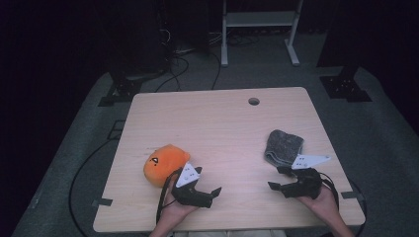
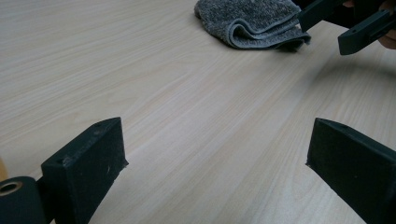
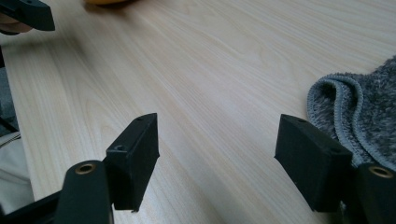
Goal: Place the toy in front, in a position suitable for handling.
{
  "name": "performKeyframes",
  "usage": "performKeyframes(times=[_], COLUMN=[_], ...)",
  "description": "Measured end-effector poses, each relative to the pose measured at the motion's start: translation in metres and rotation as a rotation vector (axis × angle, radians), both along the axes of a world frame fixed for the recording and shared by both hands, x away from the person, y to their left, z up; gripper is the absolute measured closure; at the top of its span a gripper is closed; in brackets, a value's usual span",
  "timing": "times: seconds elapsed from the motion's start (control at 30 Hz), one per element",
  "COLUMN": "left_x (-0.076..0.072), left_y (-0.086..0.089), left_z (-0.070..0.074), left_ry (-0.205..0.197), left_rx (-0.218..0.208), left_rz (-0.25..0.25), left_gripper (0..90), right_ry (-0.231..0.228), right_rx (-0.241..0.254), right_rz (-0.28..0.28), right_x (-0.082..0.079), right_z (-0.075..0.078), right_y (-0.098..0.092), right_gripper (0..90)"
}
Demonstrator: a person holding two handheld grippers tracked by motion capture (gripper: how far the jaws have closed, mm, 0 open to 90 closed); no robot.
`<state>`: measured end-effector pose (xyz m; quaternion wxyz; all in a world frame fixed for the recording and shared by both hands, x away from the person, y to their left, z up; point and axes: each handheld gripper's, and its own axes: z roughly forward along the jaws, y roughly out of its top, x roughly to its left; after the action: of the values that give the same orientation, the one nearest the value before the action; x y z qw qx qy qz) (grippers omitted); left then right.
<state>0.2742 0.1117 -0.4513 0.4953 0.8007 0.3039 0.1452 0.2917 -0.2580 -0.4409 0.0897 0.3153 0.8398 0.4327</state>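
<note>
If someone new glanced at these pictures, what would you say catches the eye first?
The bright orange plush toy stands out most, lying on the left part of the pale wooden table, just beyond the left gripper. Next comes the folded grey towel on the right part, close to the right gripper. Both grippers hang low over the near edge with jaws open and nothing between them.
</note>
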Motion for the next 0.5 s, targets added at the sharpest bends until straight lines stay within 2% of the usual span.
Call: performKeyframes(times=[0.13,0.27,0.43,0.5], left_x=[0.001,0.001,0.001,0.001], left_y=[-0.001,0.0,0.005,0.008], left_z=[0.001,0.007,0.021,0.029], left_ry=[0.005,-0.019,-0.083,-0.105], left_rx=[0.01,-0.008,-0.007,-0.043], left_rz=[-0.01,-0.018,0.004,0.023], left_gripper=[4.0,4.7,4.7,4.5], right_ry=[0.004,0.009,0.005,0.007], right_rx=[0.01,0.016,0.009,0.008], right_rz=[-0.001,0.003,0.009,0.008], right_x=[0.001,0.002,0.001,0.001], right_z=[0.0,-0.001,0.0,0.0], right_y=[-0.002,-0.003,-0.001,0.0], right_gripper=[28.6,28.6,28.4,28.2])
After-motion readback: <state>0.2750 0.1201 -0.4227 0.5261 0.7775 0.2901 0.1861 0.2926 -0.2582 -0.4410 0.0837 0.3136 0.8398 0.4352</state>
